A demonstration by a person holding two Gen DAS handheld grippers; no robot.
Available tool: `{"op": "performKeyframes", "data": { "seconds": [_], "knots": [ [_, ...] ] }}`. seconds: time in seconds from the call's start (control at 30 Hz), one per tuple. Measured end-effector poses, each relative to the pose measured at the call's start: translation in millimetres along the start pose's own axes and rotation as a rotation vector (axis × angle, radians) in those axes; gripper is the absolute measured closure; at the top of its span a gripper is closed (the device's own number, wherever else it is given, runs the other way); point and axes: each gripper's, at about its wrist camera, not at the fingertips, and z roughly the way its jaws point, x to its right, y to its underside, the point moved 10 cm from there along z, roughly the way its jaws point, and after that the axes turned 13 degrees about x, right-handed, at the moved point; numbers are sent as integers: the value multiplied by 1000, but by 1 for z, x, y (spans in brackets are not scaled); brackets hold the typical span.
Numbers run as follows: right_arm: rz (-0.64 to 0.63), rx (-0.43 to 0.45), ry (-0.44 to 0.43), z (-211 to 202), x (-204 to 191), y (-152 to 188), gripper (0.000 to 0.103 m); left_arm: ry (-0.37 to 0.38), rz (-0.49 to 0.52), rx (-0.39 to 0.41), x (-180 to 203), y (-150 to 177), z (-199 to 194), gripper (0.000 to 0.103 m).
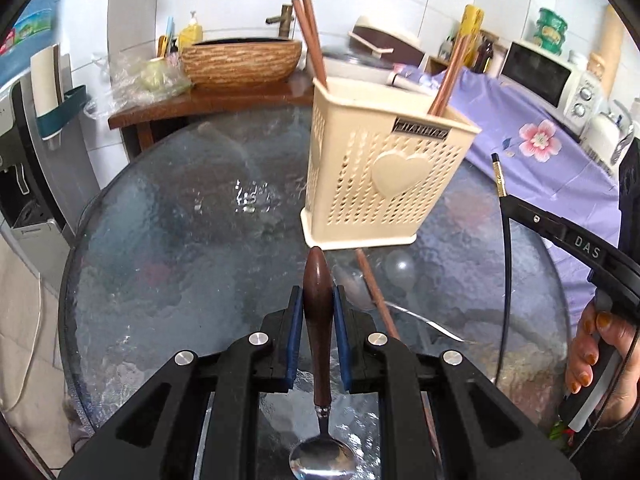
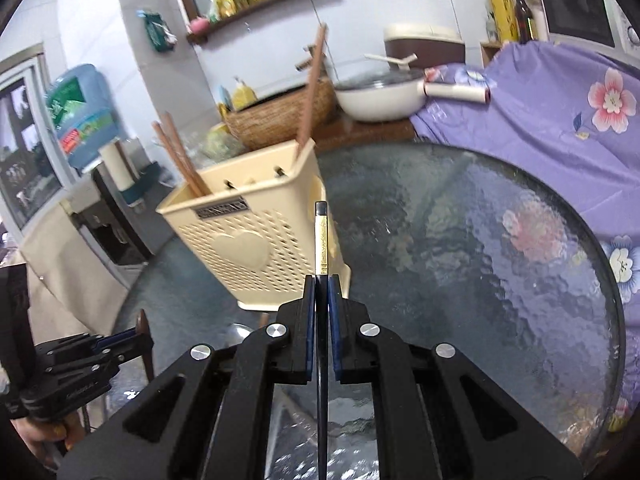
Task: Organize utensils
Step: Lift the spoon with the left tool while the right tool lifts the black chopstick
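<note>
Spoon: we see the wooden-handled spoon [image 1: 318,320] at lower centre of the left wrist view, handle pointing up the frame, steel bowl at the bottom edge.
Left gripper: our left gripper [image 1: 318,308] has its blue pads clamped on the spoon's handle.
Black chopstick: a black chopstick [image 2: 321,240] with a gold band runs up the centre of the right wrist view, its tip in front of the holder.
Right gripper: our right gripper [image 2: 321,296] is pinched tight on that chopstick.
Holder: the cream perforated utensil holder [image 1: 384,180] with a raised heart stands upright on the glass, above centre in the left view.
Inside holder: brown chopsticks [image 1: 310,40] lean out of its top.
Table: the round textured glass table [image 1: 180,220] fills mid-frame; one more brown chopstick [image 1: 374,292] lies on it just below the holder.
Backdrop: we note a woven basket [image 1: 240,60] at upper centre and a purple floral cloth [image 1: 540,140] at right.
</note>
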Motion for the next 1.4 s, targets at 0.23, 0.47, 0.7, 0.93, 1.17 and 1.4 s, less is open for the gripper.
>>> {"op": "performKeyframes", "data": {
  "seconds": [0.23, 0.47, 0.7, 0.93, 1.17, 1.4],
  "knots": [
    [-45, 31, -66, -39, -20, -14, 96, 21, 20, 50, 4, -8, -23, 88],
    [-73, 15, -109, -75, -29, -8, 96, 33, 46, 97, 7, -12, -43, 88],
    [-85, 17, -109, -88, -28, -12, 96, 42, 44, 124, 6, -16, -52, 88],
    [-93, 31, -124, -94, -36, -20, 96, 46, 41, 148, 6, -25, -58, 88],
    [-109, 41, -130, -96, -43, -30, 96, 46, 38, 180, 6, -38, -64, 88],
    [-138, 44, -140, -95, -54, -41, 96, 57, 45, 210, 12, -55, -68, 88]
  ]
}}
